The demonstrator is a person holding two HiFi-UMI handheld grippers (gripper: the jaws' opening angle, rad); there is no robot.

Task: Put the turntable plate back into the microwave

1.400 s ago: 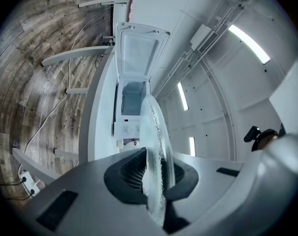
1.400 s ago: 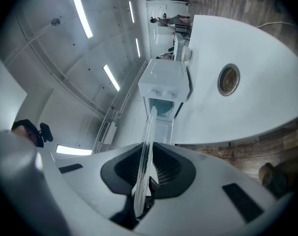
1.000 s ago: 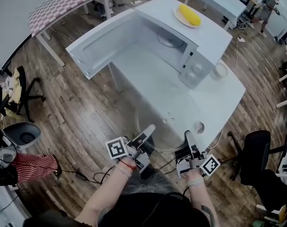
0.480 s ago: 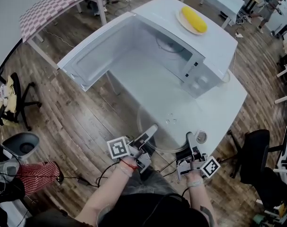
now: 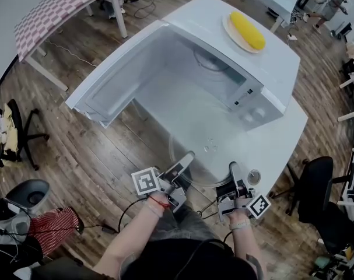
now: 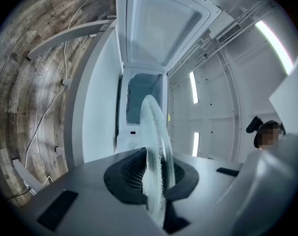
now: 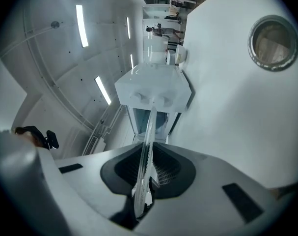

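Turntable plate (image 5: 204,157): clear glass, glossy, stippled rim.
Microwave (image 5: 270,57): white casing, smooth, semi-gloss.
Table (image 5: 286,140): white, smooth, matt.
Floor (image 5: 101,150), left of frame: grained wood planks.
Left gripper (image 6: 156,178) pads (image 6: 125,173): black, ribbed, matt.

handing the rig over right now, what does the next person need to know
Left gripper: shut on the plate's near left rim.
Right gripper: shut on its near right rim.
Plate: about level over the table's near edge, in front of the microwave, outside the cavity. Can't tell whether it is lifted.
Done: door open, plate gripped on both sides.
Left: carry the plate forward into the cavity, set it down flat, then open both grippers.
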